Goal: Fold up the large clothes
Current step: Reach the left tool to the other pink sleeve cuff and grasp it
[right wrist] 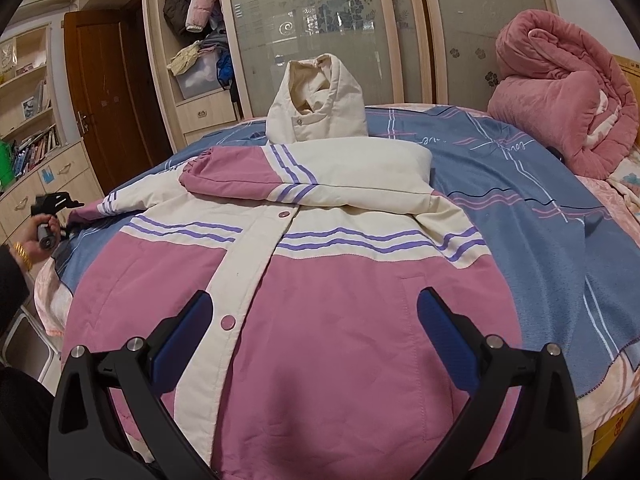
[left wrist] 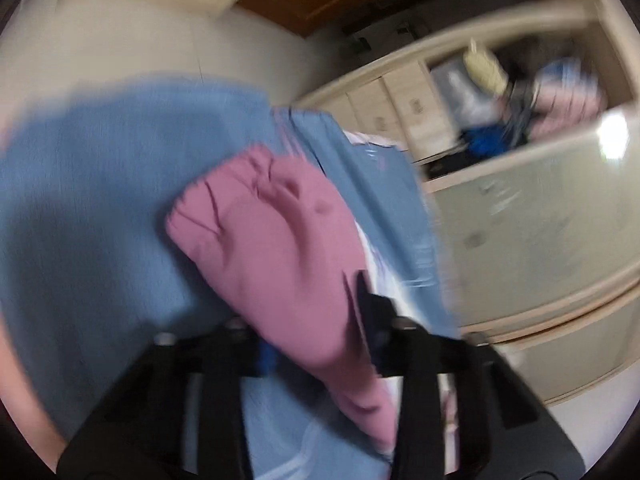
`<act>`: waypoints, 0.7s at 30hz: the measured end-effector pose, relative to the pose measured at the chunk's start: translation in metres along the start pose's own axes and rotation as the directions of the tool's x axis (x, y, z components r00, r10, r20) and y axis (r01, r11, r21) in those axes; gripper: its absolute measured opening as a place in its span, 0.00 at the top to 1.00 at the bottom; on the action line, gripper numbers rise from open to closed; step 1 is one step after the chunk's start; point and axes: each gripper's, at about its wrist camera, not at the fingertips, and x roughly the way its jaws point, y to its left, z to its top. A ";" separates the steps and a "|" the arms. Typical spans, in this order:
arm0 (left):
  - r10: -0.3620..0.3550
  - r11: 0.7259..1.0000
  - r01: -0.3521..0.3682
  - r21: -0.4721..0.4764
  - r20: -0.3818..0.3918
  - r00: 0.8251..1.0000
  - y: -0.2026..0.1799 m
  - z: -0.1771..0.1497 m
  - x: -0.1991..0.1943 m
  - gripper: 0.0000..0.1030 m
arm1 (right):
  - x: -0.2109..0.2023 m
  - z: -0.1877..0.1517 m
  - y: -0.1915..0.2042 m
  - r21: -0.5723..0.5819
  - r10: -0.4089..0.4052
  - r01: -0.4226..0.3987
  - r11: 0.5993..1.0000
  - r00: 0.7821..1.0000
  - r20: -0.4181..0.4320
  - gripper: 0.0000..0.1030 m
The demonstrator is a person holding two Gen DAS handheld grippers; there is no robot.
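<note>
A pink and cream hooded jacket (right wrist: 320, 300) lies front up on the blue bedspread (right wrist: 540, 208). One sleeve (right wrist: 288, 176) is folded across its chest. The other sleeve stretches left to the bed's edge, where my left gripper (right wrist: 60, 204) holds its pink cuff. In the blurred left wrist view the pink sleeve end (left wrist: 280, 248) sits between the black fingers of my left gripper (left wrist: 316, 344), which is shut on it. My right gripper (right wrist: 316, 328) is open and empty just above the jacket's lower front.
A rolled pink quilt (right wrist: 560, 100) lies at the bed's far right. A wardrobe with frosted glass doors (right wrist: 320, 24) stands behind the bed. A brown door (right wrist: 108, 92) and bookshelves (right wrist: 32, 120) stand at the left.
</note>
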 end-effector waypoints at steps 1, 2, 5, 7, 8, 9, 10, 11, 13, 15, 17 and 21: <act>0.104 0.984 -0.109 0.142 0.044 0.994 -0.025 -0.001 -0.003 0.81 | 0.001 0.001 0.000 0.000 0.004 -0.004 1.000 1.000 -0.001 0.01; 0.190 0.902 -0.235 0.362 0.156 0.969 -0.069 -0.010 -0.008 0.86 | 0.002 0.001 0.001 0.000 0.010 -0.010 1.000 1.000 -0.003 0.01; 0.160 0.708 -0.337 0.620 0.324 0.932 -0.152 -0.044 -0.018 0.88 | 0.005 0.004 0.002 0.005 0.019 -0.019 1.000 1.000 -0.006 0.01; 0.098 0.609 -0.348 0.712 0.368 0.925 -0.206 -0.072 -0.022 0.90 | 0.007 0.005 0.003 0.011 0.027 -0.027 1.000 1.000 -0.007 0.01; 0.065 0.553 -0.358 0.753 0.389 0.919 -0.230 -0.089 -0.024 0.90 | 0.008 0.005 0.004 0.013 0.033 -0.033 0.999 0.999 -0.010 0.01; 0.027 0.488 -0.365 0.793 0.404 0.914 -0.252 -0.109 -0.026 0.90 | 0.009 0.006 0.005 0.015 0.038 -0.038 0.999 0.999 -0.011 0.01; -0.034 0.393 -0.358 0.847 0.402 0.915 -0.281 -0.141 -0.026 0.90 | 0.010 0.006 0.005 0.017 0.040 -0.040 0.999 0.999 -0.013 0.01; -0.071 0.334 -0.336 0.881 0.379 0.923 -0.298 -0.166 -0.024 0.90 | 0.012 0.006 0.006 0.021 0.044 -0.043 0.999 0.999 -0.019 0.01; -0.114 0.240 -0.239 0.941 0.272 0.956 -0.327 -0.212 -0.016 0.86 | 0.014 0.007 0.007 0.029 0.052 -0.051 0.998 0.998 -0.022 0.01; -0.116 0.167 -0.114 0.979 0.134 0.984 -0.345 -0.263 -0.001 0.81 | 0.015 0.007 0.007 0.035 0.058 -0.058 0.998 0.998 -0.024 0.01; -0.055 0.113 -0.028 0.993 0.034 0.998 -0.351 -0.312 0.025 0.33 | 0.016 0.007 0.008 0.041 0.063 -0.061 0.997 0.998 -0.029 0.01; -0.040 0.044 0.067 0.997 -0.065 0.997 -0.335 -0.388 0.052 0.02 | 0.016 0.007 0.008 0.053 0.076 -0.074 0.996 0.997 -0.033 0.01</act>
